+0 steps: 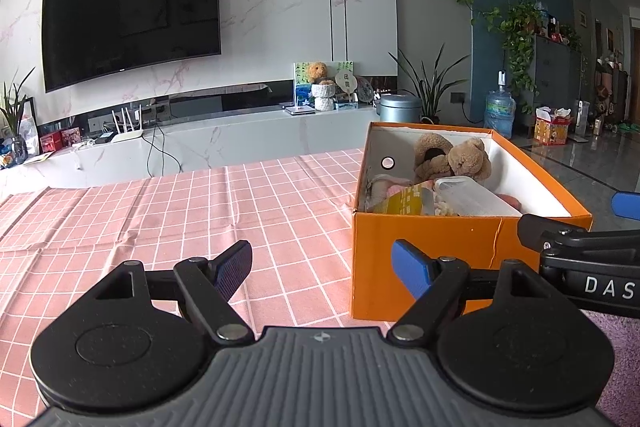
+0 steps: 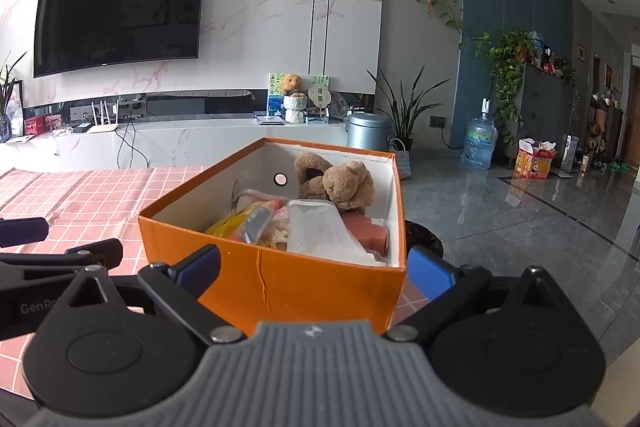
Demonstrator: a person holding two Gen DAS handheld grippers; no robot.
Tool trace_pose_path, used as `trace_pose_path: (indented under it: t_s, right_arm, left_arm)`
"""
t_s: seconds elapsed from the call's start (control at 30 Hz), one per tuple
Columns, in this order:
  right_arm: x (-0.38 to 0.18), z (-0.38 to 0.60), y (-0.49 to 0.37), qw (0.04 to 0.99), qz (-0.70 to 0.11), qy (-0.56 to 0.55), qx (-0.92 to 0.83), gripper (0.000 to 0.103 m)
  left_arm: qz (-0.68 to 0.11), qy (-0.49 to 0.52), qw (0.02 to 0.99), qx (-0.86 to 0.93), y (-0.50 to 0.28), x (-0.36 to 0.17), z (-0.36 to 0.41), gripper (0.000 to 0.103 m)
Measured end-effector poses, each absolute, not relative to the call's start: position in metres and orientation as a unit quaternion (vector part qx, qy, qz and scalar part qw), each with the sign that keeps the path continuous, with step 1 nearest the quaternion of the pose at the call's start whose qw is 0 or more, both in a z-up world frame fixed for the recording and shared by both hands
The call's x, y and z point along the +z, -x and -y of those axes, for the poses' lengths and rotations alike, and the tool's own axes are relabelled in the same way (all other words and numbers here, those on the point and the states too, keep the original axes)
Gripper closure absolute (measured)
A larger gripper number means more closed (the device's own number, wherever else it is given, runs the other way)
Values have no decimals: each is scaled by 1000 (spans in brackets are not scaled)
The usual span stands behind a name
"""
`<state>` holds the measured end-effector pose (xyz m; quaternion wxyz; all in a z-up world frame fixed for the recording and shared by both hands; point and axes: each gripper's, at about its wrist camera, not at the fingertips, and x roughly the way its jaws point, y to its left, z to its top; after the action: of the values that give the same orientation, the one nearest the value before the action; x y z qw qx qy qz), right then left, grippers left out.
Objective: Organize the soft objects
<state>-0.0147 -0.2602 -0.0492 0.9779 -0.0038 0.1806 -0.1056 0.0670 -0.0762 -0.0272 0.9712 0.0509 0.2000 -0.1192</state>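
A: Where do the soft things sit?

B: In the orange box [image 2: 280,279], which stands on the pink checked cloth [image 1: 160,211] near the table's right end. A brown teddy [image 2: 348,183] leans in the far corner, likely because it is the bulkiest and props itself against the wall. Nearer lie a clear tub [image 2: 316,231], a yellow packet [image 2: 236,223], something pink [image 2: 368,231] and some pale fabric [image 2: 248,197], piled loosely, not in rows.

A: And the grippers?

B: Both are spread wide and hold nothing. The left gripper [image 1: 320,267] hovers over the cloth, just left of the box's near left corner. The right gripper [image 2: 316,267] faces the box's near wall, its fingers spanning roughly the box's width but short of touching it, as far as I can tell.

A: Why hover there, empty?

B: My guess: low and close keeps the box's contents in both cameras' sight and within short reach. The cloth to the left is bare in both views, so nothing soft lies outside the box that I can see.

A: So is the sorting finished?

B: One look fits either: everything gathered into the box, or a full box waiting to be sorted out onto the cloth. I cannot tell which.
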Motion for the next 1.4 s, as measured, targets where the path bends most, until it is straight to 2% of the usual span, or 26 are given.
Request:
trace_pose_path:
  t_s: [1.4]
  right_arm:
    - [-44, 258, 23, 979, -175, 8, -103, 3]
  left_arm:
    - [-188, -47, 974, -117, -59, -16, 74, 10]
